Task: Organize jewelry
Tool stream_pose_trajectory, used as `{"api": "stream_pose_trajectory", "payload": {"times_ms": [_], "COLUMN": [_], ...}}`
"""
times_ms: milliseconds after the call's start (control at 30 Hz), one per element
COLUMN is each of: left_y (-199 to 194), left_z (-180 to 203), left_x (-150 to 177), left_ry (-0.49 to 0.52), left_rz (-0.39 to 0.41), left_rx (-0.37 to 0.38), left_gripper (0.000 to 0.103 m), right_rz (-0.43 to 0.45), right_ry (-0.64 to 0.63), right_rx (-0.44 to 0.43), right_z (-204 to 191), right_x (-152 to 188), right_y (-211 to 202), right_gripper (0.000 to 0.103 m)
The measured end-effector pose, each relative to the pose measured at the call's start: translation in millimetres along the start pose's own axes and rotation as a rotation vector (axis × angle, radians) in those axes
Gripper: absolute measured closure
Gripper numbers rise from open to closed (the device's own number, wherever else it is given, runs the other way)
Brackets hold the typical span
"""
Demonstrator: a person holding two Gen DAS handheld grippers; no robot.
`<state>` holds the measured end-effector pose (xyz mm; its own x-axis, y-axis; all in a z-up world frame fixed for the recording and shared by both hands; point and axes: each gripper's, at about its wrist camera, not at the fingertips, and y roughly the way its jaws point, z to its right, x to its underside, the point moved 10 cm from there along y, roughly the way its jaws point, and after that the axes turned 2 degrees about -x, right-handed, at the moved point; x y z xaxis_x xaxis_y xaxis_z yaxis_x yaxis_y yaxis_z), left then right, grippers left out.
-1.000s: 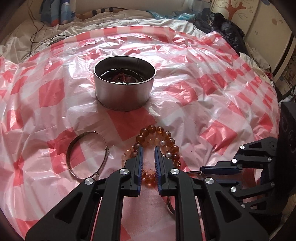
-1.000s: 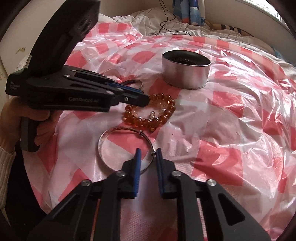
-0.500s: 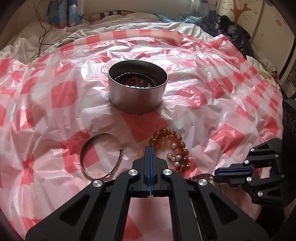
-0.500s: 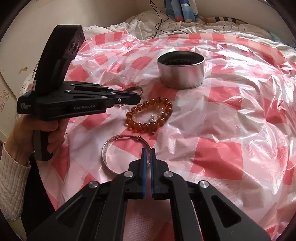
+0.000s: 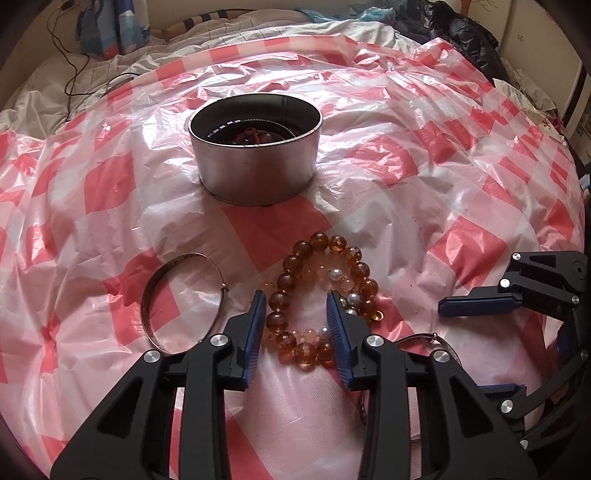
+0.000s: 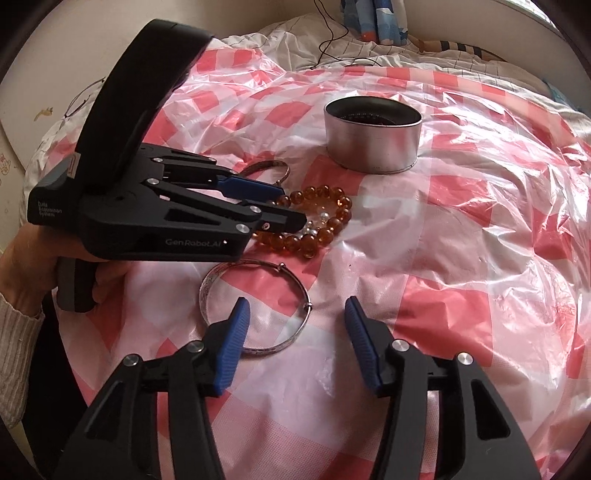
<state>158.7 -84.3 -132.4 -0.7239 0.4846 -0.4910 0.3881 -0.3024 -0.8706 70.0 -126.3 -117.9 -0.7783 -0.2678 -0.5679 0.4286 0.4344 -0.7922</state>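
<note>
An amber bead bracelet [image 5: 325, 299] with a few pearl beads lies on the red-and-white checked plastic sheet [image 5: 424, 147]; it also shows in the right wrist view [image 6: 317, 225]. My left gripper [image 5: 295, 306] is open, its jaws straddling the bracelet's near side. A round metal tin [image 5: 255, 147] behind holds dark red beads. One silver bangle [image 5: 184, 299] lies left of the bracelet. A second silver bangle [image 6: 255, 306] lies just ahead of my open, empty right gripper [image 6: 295, 314].
The sheet covers a bed with rumpled white bedding [image 5: 55, 88] and a black cable [image 5: 74, 74] at the back. Dark clothes [image 5: 461, 29] and a cabinet [image 5: 535, 44] stand at the far right. A wall [image 6: 55, 74] runs along the left.
Both grippers shut half a second ago and have now opened wide. The left gripper moved forward, jaws now around the amber bracelet. The right gripper came closer to the near bangle.
</note>
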Motion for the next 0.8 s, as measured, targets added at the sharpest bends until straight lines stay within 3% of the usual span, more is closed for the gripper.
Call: {"api": "stream_pose_trajectory", "payload": {"times_ms": [33, 167, 267, 433, 567, 633, 700, 800], "left_y": [1, -6, -24, -53, -63, -63, -63, -64], "left_z": [3, 13, 10, -4, -12, -14, -16, -17], "left_x": [1, -1, -11, -27, -32, -33, -34, -34], "left_ry": [0.021, 0.04, -0.032, -0.146, -0.196, -0.203, -0.209, -0.211], "left_rz": [-0.004, 0.021, 0.085, 0.2, 0.237, 0.24, 0.241, 0.245], "left_rx": [-0.008, 0.014, 0.102, 0.219, 0.25, 0.244, 0.245, 0.248], "left_gripper": [0.093, 0.093, 0.093, 0.093, 0.093, 0.093, 0.093, 0.093], "right_rz": [-0.001, 0.007, 0.026, 0.061, 0.03, 0.022, 0.061, 0.108], "right_ry": [-0.021, -0.07, -0.043, 0.028, 0.093, 0.104, 0.07, -0.065], "right_rx": [0.008, 0.056, 0.049, 0.0, -0.081, -0.13, -0.174, -0.224], "right_z": [-3, -6, -1, 7, 8, 3, -10, -43], "right_x": [1, 1, -2, -9, -6, -7, -11, -13], "right_y": [1, 2, -3, -12, -11, -13, -23, -38], "right_gripper": [0.065, 0.086, 0.097, 0.098, 0.098, 0.091, 0.043, 0.039]}}
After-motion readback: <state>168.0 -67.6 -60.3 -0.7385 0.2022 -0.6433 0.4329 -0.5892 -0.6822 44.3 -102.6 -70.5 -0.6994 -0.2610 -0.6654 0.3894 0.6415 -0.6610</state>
